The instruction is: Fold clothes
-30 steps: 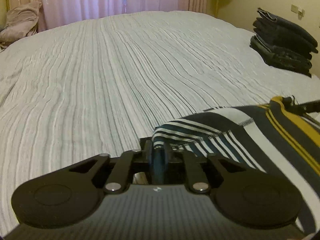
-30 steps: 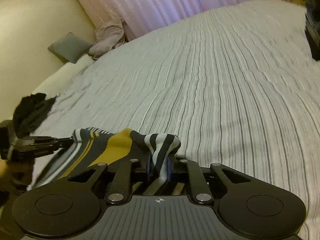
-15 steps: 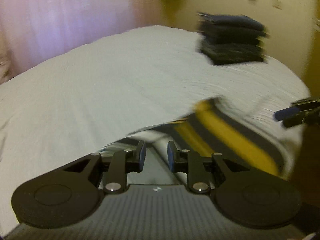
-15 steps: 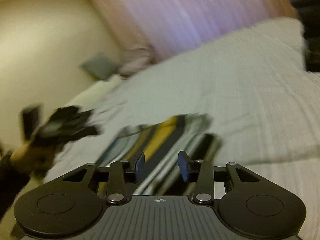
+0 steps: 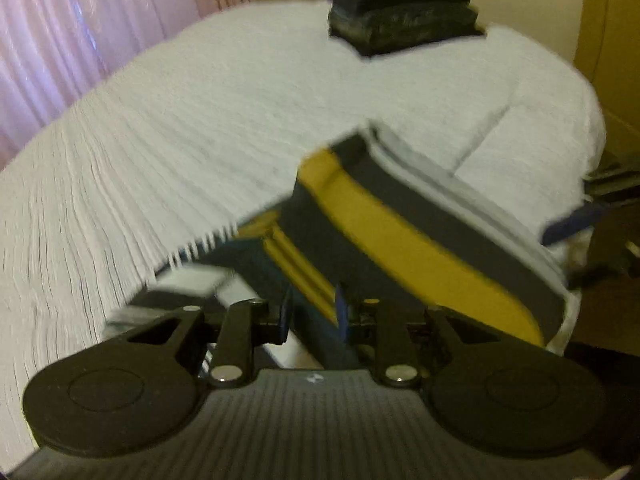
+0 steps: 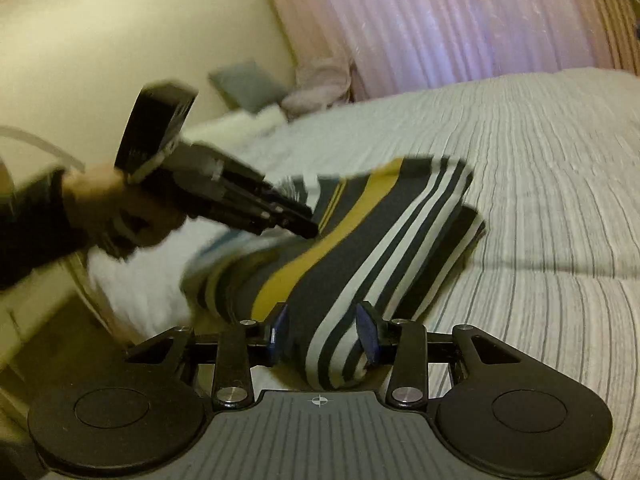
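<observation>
Left wrist view: the left gripper (image 5: 313,314) stands at 6 o'clock with its jaws parted by a narrow gap, no cloth pinched between the blue pads (image 5: 285,314). The striped garment (image 5: 404,240), folded, banded in mustard yellow, dark grey and white, lies on the bed (image 5: 180,140) just beyond the fingertips and runs from the gap toward 3 o'clock; whether the pads touch its surface cannot be told through the blur. A stack of dark folded clothes (image 5: 402,12) sits at 12 o'clock on the far part of the bed, well apart from the garment. The tip of the right gripper (image 5: 572,224) enters at 3 o'clock, near the bed's edge.

Right wrist view: the right gripper (image 6: 322,330) has jaws set moderately wide, having just been opening. The near end of the striped garment (image 6: 360,248) lies in the gap between the pads (image 6: 368,334); the right pad appears to meet the cloth, the left stands beside it, and no squeeze is evident. From there the garment extends toward 12 o'clock, its far corner at about 1 o'clock. At 9 o'clock a hand (image 6: 116,208) carries the left gripper (image 6: 300,222), whose tips reach the garment's left edge. Pink curtains (image 6: 460,20) fill 12 to 2 o'clock; a grey pillow (image 6: 246,86) lies at 11 o'clock.
</observation>
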Demonstrator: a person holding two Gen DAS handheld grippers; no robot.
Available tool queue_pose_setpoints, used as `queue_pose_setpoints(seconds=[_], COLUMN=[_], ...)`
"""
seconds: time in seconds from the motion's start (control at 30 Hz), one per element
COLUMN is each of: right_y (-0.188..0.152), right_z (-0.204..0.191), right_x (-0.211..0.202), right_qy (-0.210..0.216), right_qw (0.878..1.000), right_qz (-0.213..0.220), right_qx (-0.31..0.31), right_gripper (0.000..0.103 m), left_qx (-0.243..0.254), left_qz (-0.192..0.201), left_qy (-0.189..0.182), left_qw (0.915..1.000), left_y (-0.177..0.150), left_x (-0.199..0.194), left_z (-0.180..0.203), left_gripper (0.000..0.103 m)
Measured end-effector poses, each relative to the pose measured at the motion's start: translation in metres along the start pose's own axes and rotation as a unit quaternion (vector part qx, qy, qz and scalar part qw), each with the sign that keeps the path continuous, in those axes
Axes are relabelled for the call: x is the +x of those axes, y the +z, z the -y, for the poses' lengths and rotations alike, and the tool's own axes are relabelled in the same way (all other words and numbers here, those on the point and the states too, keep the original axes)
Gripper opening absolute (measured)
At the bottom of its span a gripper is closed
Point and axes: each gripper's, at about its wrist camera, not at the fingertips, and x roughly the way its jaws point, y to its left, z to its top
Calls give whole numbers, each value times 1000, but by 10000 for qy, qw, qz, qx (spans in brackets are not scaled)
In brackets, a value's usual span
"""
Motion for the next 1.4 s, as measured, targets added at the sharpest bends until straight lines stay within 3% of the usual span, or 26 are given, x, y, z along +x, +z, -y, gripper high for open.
queue_pose_setpoints(seconds=[0.13, 0.23, 0.4, 0.53, 0.67, 0.77, 0.83, 0.97, 1.07, 1.2, 1.3, 1.4], right_y=[34, 67, 106, 90, 83, 89, 88, 81, 79, 77, 75, 72], right_z=[22, 31, 38, 61, 81, 79, 80, 76, 73, 68, 65, 67], right_x=[3, 23, 88, 150, 154, 149, 149, 152, 155, 156, 145, 142], right_qy=[-456, -447, -319, -752, -682, -725, -764, -818, -896, -1008, -1021, -1024], right_qw=[9985, 9979, 9974, 9885, 9918, 9908, 9894, 9884, 9879, 9870, 9863, 9868], right_qz=[304, 334, -260, -1191, -1080, -1137, -1215, -1249, -1231, -1204, -1229, -1191], right_qx=[-73, -338, -595, -559, -46, -145, -197, -263, -293, -337, -400, -396], right_gripper=[41, 41, 41, 41, 41, 41, 41, 41, 41, 41, 41, 41], left_qx=[156, 67, -658, -1078, -1032, -1224, -1350, -1287, -1429, -1576, -1765, -1947], left_qz=[225, 299, 3, -198, -171, -79, 25, -324, -343, -265, -281, -582], left_qy=[-111, -12, 104, -45, -66, -164, -17, 188, 229, 276, 592, 634], left_qw=[9996, 9995, 9978, 9940, 9945, 9923, 9908, 9910, 9889, 9868, 9821, 9771], left_y=[13, 14, 0, -18, -17, -12, -9, -20, -25, -20, -29, -45], left_x=[-3, 2, 24, 56, 56, 43, 36, 47, 59, 44, 29, 39], left_z=[10, -4, -60, -88, -91, -103, -113, -124, -127, -133, -149, -158], left_gripper=[20, 20, 18, 16, 16, 14, 14, 12, 12, 11, 11, 12])
